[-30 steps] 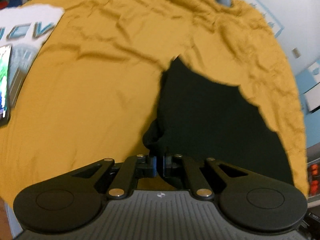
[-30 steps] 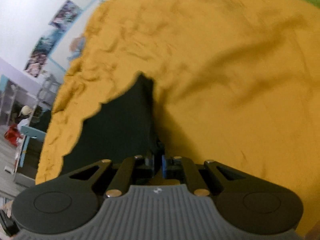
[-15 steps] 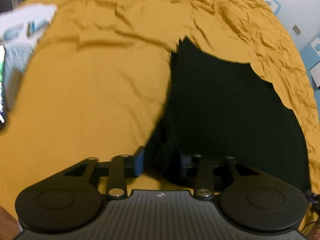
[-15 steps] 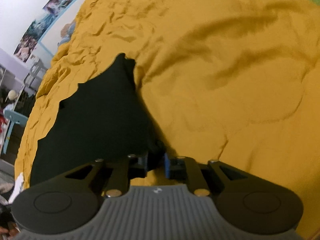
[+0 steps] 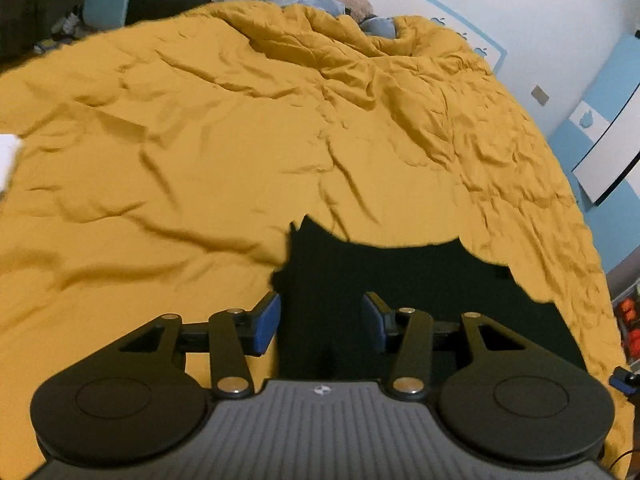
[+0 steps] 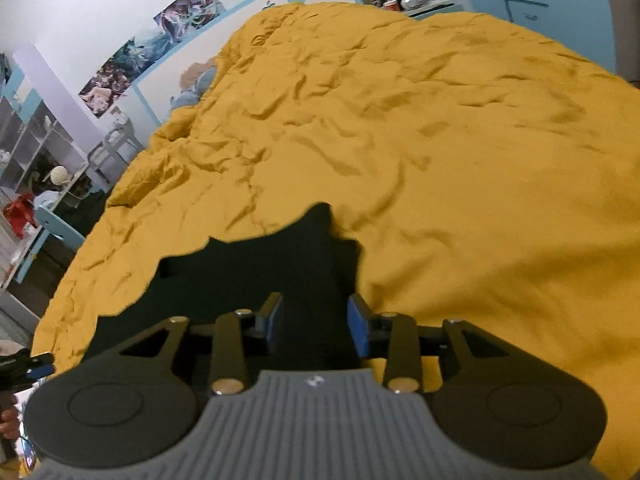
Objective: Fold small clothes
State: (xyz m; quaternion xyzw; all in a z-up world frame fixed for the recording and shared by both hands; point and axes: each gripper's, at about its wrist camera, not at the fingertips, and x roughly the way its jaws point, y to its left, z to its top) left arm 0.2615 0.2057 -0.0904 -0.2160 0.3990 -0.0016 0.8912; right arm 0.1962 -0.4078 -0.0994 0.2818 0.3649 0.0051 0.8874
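Black garment [image 5: 420, 292] lies spread flat on a bed covered by a rumpled mustard-yellow blanket [image 5: 200, 160], close to the blanket's near edge. We see it from two cameras, one on each gripper we hold.

In the left wrist view, our left gripper [image 5: 322, 320] hangs just over the garment's left edge. Its blue-padded fingers [image 5: 267, 324] stand well apart and are opening. Dark cloth shows in the gap between them, but the pads do not press on it; the left finger sits over yellow blanket, the right one over the garment.

In the right wrist view, our right gripper [image 6: 316, 326] hangs over the garment's right edge [image 6: 280, 272]. Its fingers [image 6: 358, 328] are also apart and opening, with black cloth visible between them and no pad clamped on it. The right finger lies by the line where garment meets blanket [image 6: 460, 160].

Beyond the bed we see a pale wall with posters [image 6: 160, 40] and blue furniture.
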